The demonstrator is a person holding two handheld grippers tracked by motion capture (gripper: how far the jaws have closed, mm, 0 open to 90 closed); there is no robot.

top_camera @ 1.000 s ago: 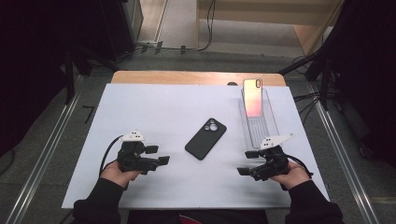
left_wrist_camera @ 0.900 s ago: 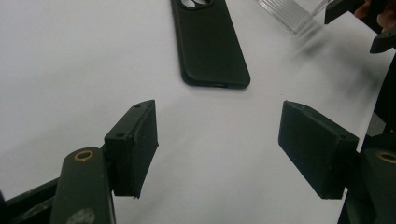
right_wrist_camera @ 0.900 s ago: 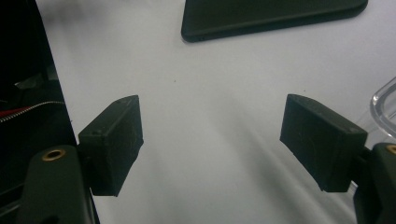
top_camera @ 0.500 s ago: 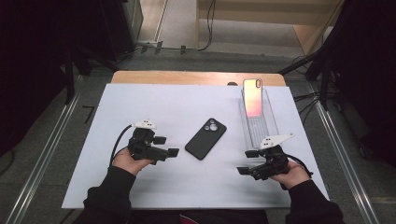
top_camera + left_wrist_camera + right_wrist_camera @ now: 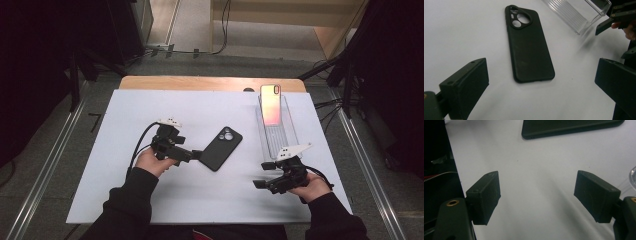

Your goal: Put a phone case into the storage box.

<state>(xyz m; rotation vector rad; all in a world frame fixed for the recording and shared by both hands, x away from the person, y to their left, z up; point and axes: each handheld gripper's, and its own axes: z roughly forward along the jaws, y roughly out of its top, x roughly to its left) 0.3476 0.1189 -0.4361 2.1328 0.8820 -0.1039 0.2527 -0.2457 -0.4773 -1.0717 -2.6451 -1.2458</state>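
The black case [image 5: 221, 148] lies flat on the white worktop [image 5: 125, 200], back up, its long axis on a slant: the camera-cutout end points away from the person and toward the clear tray [image 5: 278, 131], the plain end points back toward the left tongs [image 5: 196, 154]. Those left tongs sit right at the case's near corner, jaws spread wide and just been opening, nothing between them; in the left gripper view the case [image 5: 529, 43] lies ahead of the two black jaws, lengthwise away from them, cutouts at the far end, pads clear of it. The right tongs [image 5: 261, 181] hover off the case's other side, near the tray's closest end, released too, bare worktop between the jaws. The right gripper view catches the case's edge [image 5: 571, 127] well ahead of them. In the tray, beyond the case, a pink-orange phone [image 5: 270, 104] leans up with its lens end highest.
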